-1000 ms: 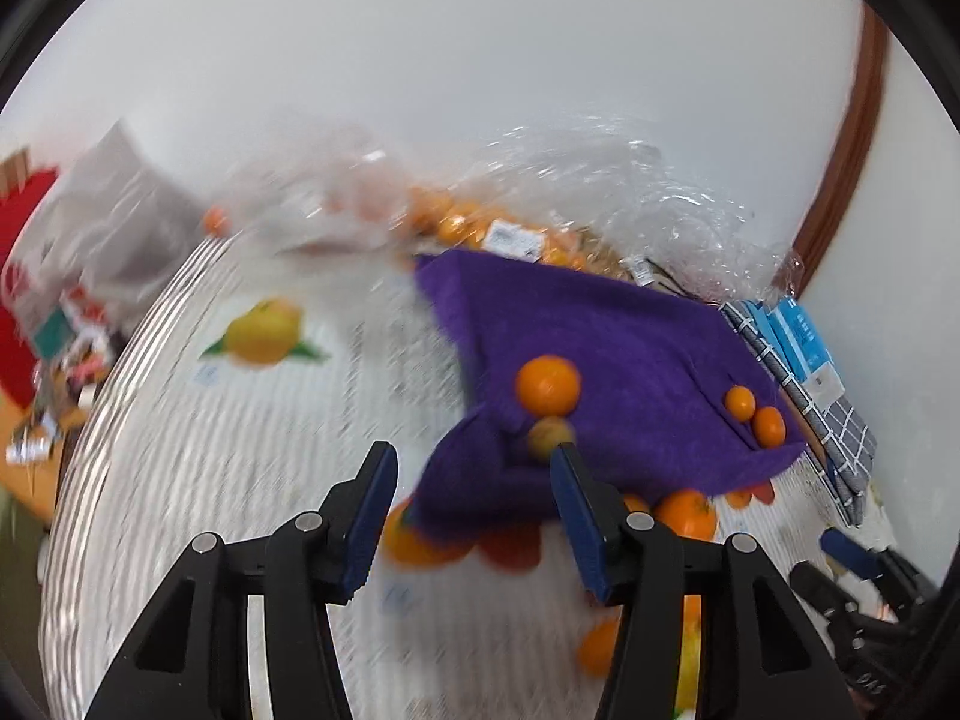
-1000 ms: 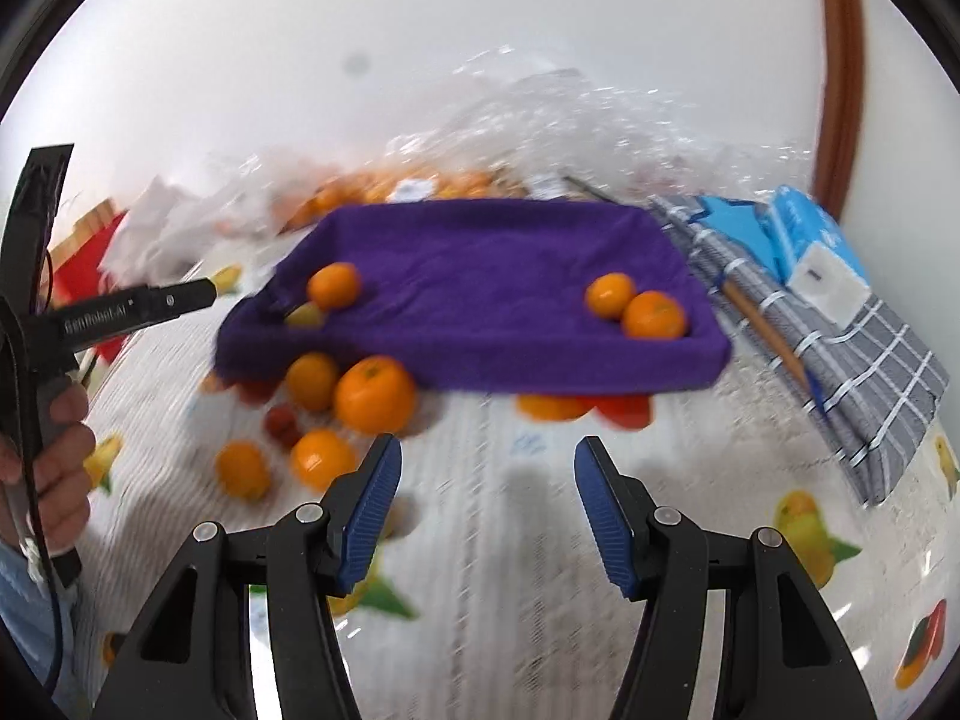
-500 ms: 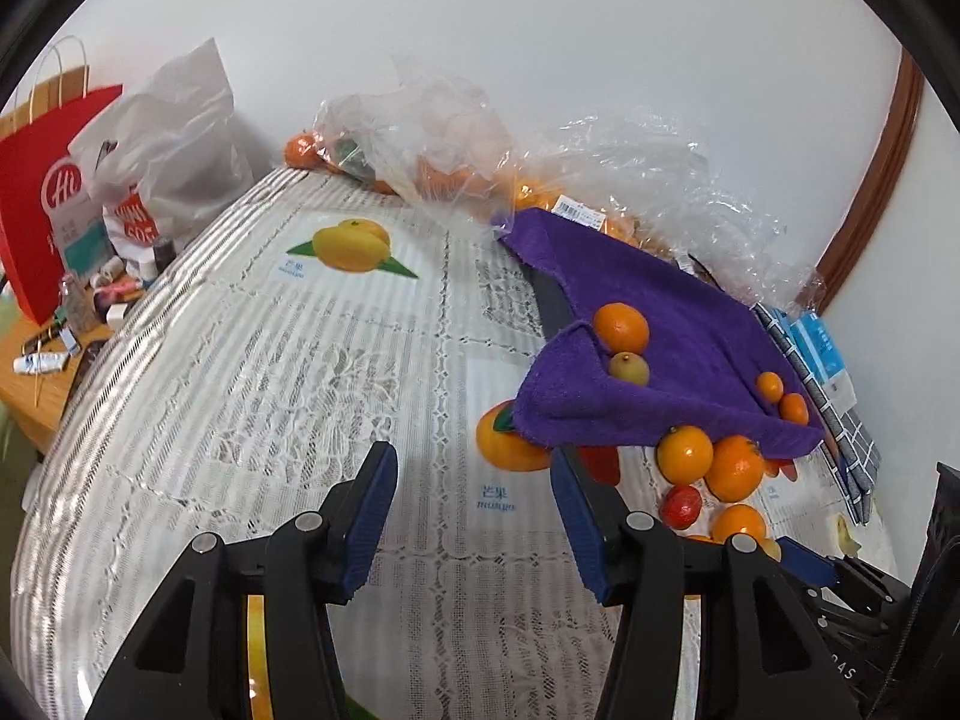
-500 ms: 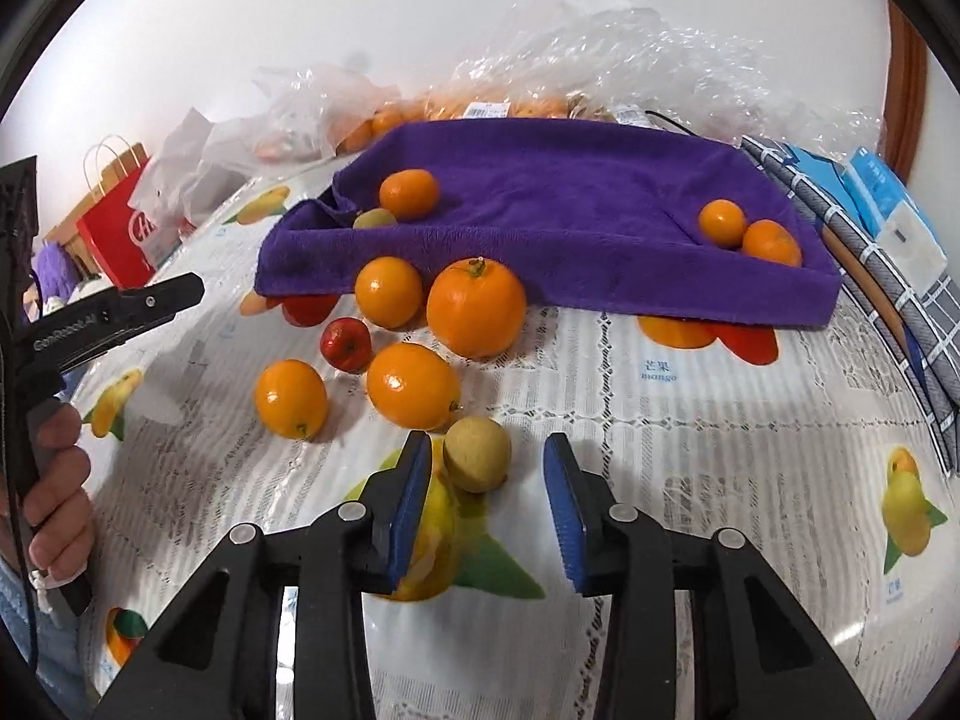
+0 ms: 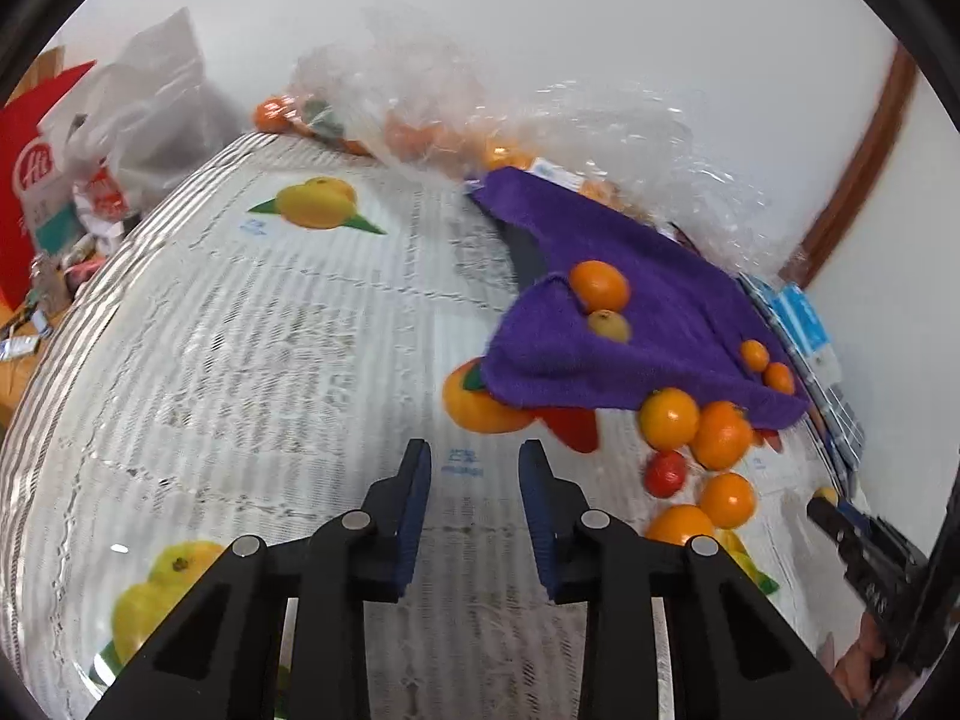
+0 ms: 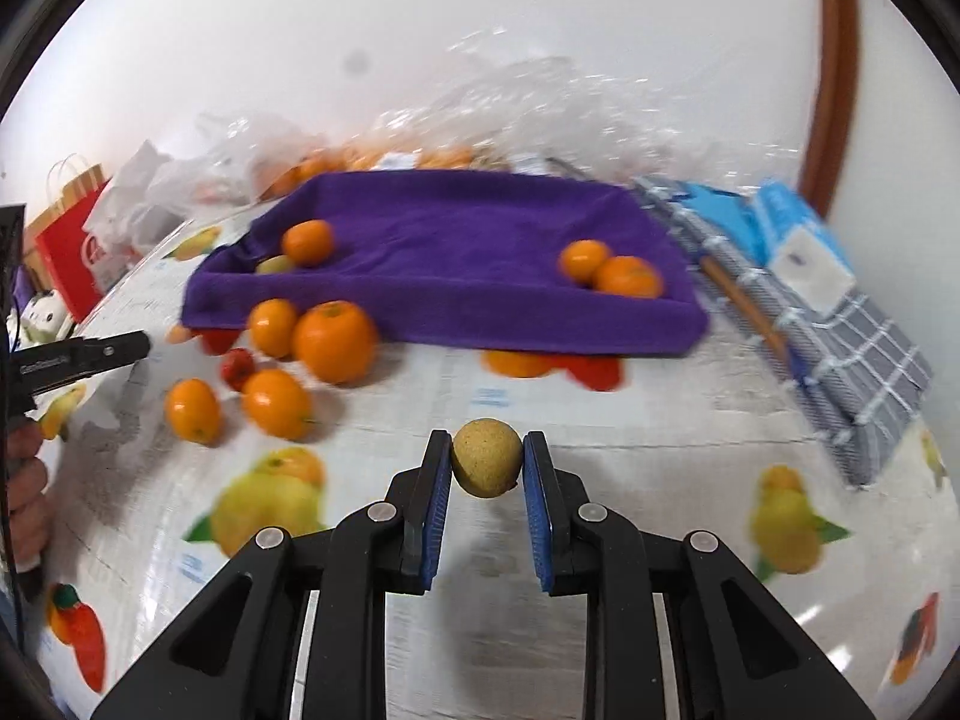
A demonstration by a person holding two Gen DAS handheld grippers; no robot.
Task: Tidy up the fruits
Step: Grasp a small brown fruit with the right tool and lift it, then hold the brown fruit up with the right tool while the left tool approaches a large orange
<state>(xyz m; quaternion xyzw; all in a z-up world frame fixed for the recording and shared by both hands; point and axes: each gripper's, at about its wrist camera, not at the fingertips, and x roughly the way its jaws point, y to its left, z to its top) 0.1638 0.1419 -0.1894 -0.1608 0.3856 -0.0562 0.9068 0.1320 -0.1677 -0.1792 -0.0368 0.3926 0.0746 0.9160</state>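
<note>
A plain white wall (image 6: 420,30) closes the far side of the room, evenly lit, with one small grey smudge (image 6: 358,65) on it. At the far right a curved brown wooden trim (image 6: 831,60) runs up the wall. The table carries a white lace-patterned tablecloth printed with fruit pictures (image 5: 240,330). Beyond its far left edge stands a red paper shopping bag (image 5: 27,138), beside crumpled grey plastic bags (image 5: 156,114).
</note>
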